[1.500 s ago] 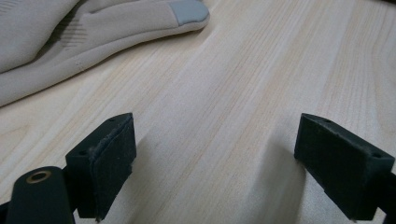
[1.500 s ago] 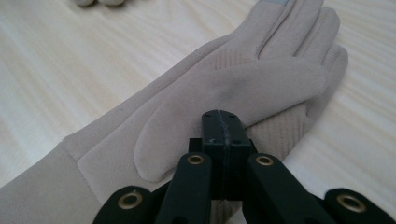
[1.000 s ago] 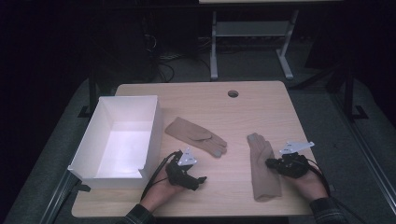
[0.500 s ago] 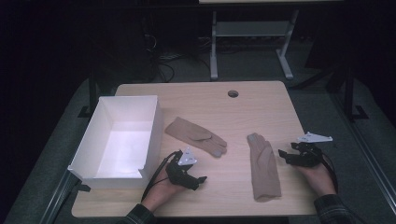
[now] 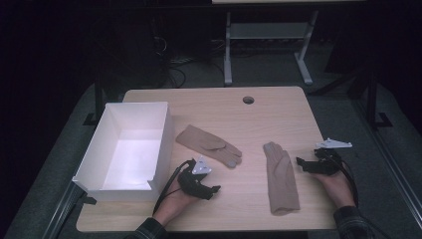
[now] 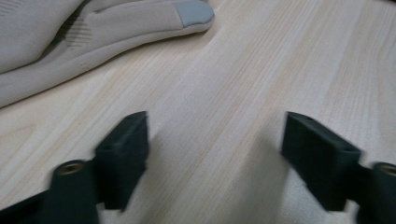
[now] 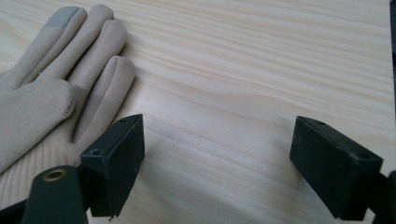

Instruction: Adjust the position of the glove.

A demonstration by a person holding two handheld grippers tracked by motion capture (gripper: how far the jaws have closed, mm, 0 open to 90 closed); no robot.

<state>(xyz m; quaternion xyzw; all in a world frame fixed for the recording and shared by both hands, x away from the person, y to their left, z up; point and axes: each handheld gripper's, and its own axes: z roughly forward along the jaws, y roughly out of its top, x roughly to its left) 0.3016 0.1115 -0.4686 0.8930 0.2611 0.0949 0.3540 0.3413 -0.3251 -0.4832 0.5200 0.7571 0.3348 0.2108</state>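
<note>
Both beige gloves lie flat on the worktop (image 5: pixel 278 107) and the white box (image 5: pixel 112 149) at the left is empty inside, so if the work is to put the gloves away, none of it looks done yet: each glove has yet to be picked up and carried over.

The left glove (image 5: pixel 209 144) lies just right of the box, its grey-tipped finger pointing right and toward the near edge. The right glove (image 5: pixel 281 174) lies lengthwise, fingers toward the far side and cuff near the front edge.

The left tool (image 5: pixel 211 189) rests low on the worktop, near the box's near right corner and just short of the left glove; its jaws stand wide apart with bare wood between them. The right tool (image 5: pixel 300 162) sits just right of the right glove, pointing left at it, jaws also spread wide and holding nothing; its left jaw is close beside the glove's fingers (image 7: pixel 93 46).
</note>
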